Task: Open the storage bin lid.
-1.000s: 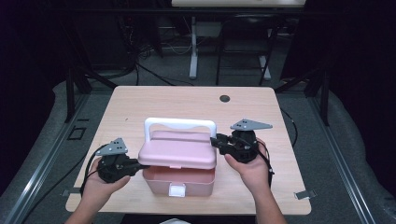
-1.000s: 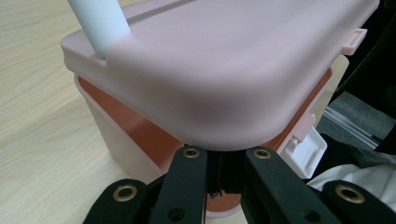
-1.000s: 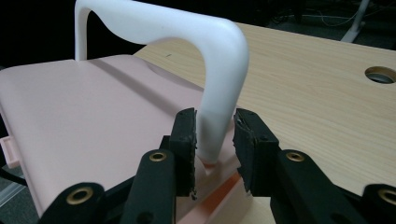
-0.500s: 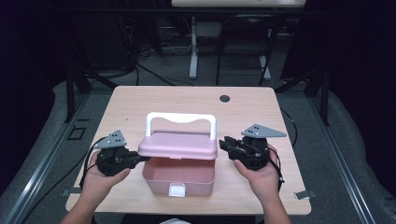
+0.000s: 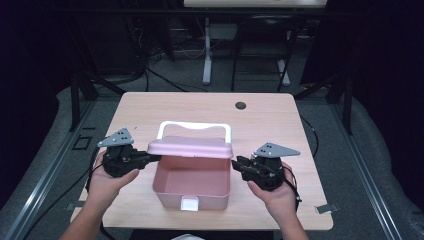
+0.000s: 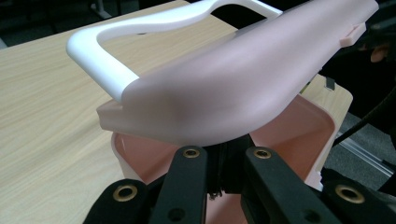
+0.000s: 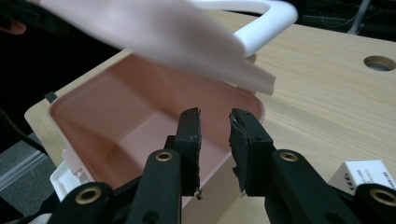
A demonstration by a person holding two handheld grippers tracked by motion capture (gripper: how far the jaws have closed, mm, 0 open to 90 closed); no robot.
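Note:
A pink box (image 5: 172, 196) stands near the table's front edge, its inside bare (image 7: 121, 116). Its pink lid (image 5: 190, 147) is lifted clear of the front rim and carries a white handle (image 5: 194, 125) at the back. My left gripper (image 5: 152, 158) is at the lid's left end. Its jaws sit close together under the lid (image 6: 233, 88) and appear shut on its edge. My right gripper (image 5: 236, 164) stands open at the box's right wall, its jaws (image 7: 215, 121) holding nothing. A white latch (image 5: 190, 203) hangs on the front wall.
The wooden table (image 5: 150, 110) has a round cable hole (image 5: 241, 105) at the back right. A small white printed item (image 7: 362, 175) lies beside my right gripper. Dark floor, cables and stands surround the table.
The lid has gone from resting on the box to raised, and the inside shows. Both grippers moved outward and toward the person; the right one came off the lid.

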